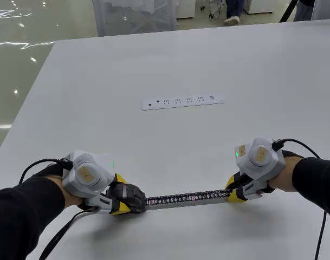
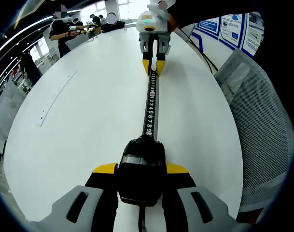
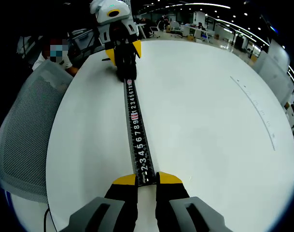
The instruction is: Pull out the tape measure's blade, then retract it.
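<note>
A black tape measure case (image 1: 129, 196) lies near the table's front edge, and my left gripper (image 1: 120, 205) is shut on it; the case (image 2: 142, 166) sits between the yellow-tipped jaws in the left gripper view. Its dark numbered blade (image 1: 187, 197) runs out flat along the table to my right gripper (image 1: 233, 194), which is shut on the blade's end. In the right gripper view the blade (image 3: 137, 137) stretches from my right gripper (image 3: 147, 180) to the case (image 3: 123, 60) held by the left gripper (image 3: 122, 50). The right gripper (image 2: 154, 65) pinches the far end of the blade (image 2: 150, 108).
A white power strip (image 1: 182, 101) lies on the white table (image 1: 170, 59) beyond the grippers. A grey mesh chair (image 2: 262, 125) stands at the table's near side. Black cables (image 1: 56, 238) trail from both grippers. People sit at the table's far left end (image 2: 72, 29).
</note>
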Tool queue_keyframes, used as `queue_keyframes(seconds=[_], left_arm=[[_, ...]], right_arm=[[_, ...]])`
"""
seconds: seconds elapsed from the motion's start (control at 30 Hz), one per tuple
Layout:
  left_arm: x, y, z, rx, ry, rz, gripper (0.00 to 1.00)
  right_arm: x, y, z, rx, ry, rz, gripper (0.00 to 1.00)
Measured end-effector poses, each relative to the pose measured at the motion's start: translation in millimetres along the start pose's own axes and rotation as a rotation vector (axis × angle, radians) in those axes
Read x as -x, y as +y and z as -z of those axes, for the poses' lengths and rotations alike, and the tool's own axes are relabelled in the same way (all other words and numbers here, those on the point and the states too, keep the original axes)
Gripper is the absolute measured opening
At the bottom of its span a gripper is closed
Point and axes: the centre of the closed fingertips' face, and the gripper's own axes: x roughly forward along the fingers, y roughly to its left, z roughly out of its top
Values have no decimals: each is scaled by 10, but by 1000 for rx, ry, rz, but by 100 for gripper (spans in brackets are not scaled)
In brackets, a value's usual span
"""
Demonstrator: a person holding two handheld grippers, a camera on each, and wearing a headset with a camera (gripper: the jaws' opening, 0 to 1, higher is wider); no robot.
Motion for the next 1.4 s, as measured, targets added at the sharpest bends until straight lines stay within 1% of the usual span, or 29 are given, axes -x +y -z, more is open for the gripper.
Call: queue_keyframes(seconds=[0.23, 0.93, 1.4], left_arm=[[-1, 1, 2, 1, 0, 0, 29], [1, -5, -1, 0, 1, -1, 29], [-4, 3, 3, 5, -1, -1, 29]], right_arm=[[26, -17, 52, 6, 8, 5, 9], [99, -40, 181, -9, 12, 10, 9], [114, -42, 205, -11, 13, 11, 9]])
